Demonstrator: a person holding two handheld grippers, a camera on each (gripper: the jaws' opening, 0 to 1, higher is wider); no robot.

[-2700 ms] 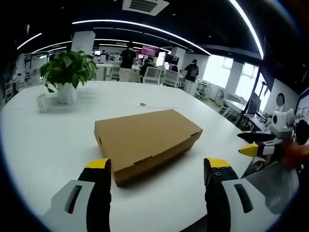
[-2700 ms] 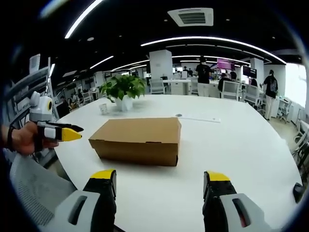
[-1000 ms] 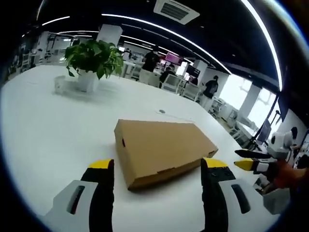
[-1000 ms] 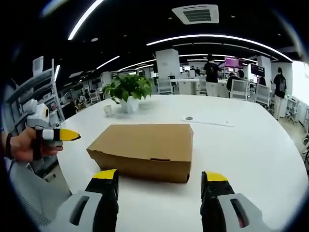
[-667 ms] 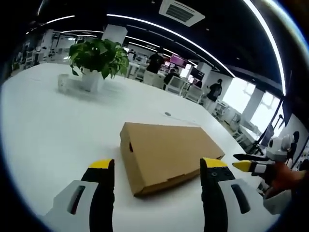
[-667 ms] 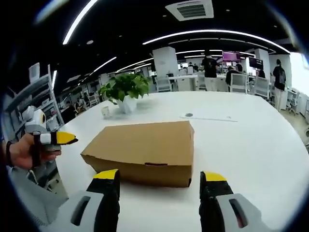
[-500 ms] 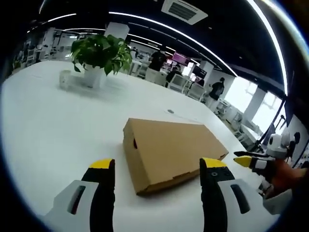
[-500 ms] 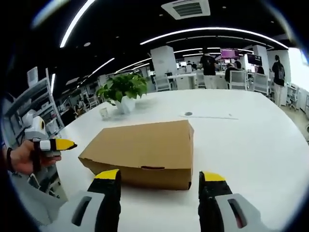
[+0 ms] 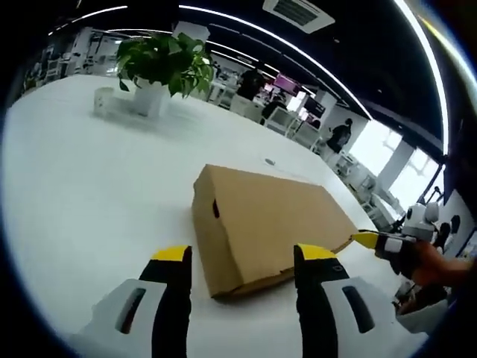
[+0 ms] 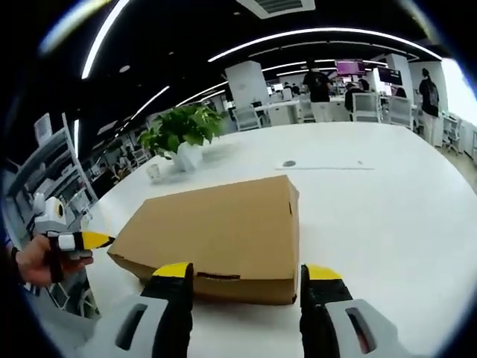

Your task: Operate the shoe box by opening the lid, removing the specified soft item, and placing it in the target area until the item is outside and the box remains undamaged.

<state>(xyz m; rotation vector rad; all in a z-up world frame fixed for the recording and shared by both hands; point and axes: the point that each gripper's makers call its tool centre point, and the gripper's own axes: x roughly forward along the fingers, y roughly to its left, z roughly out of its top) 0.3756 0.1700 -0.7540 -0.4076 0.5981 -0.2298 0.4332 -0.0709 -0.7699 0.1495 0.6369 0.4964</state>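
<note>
A: Where's the box?

B: Plain brown cardboard shoe box (image 9: 264,224), flat and rectangular, lies on a big white table (image 9: 82,171). Lid is shut, flush w/ the base. In the left gripper view one short end faces the camera, w/ a small dark hole in it. In the right gripper view the same box (image 10: 216,235) shows a long side, w/ a small tab slot near the lower edge.

A: And the claws?

B: Left gripper (image 9: 242,257), yellow-tipped black jaws, is spread wide and holds nothing; the box's near corner sits between and just beyond the tips, and I can't tell if they touch it. Right gripper (image 10: 246,272) is likewise spread wide, empty, tips just at the box's near long side. Each one also shows in the other's view, in a hand: the right one at the far right end of the box, the left one out past the box's left side. Those are too small to judge.

A: How far along is the task?

B: Barely begun, by my reading. Lid not yet lifted, soft item hidden inside, nothing set out on the table. Left to do: open lid, take item out, place it. Box looks undamaged.

A: Anything else nearby?

B: Green potted plant in a white pot (image 9: 153,71) at the far left of the table, well apart from the box. Office desks and people stand far behind.
</note>
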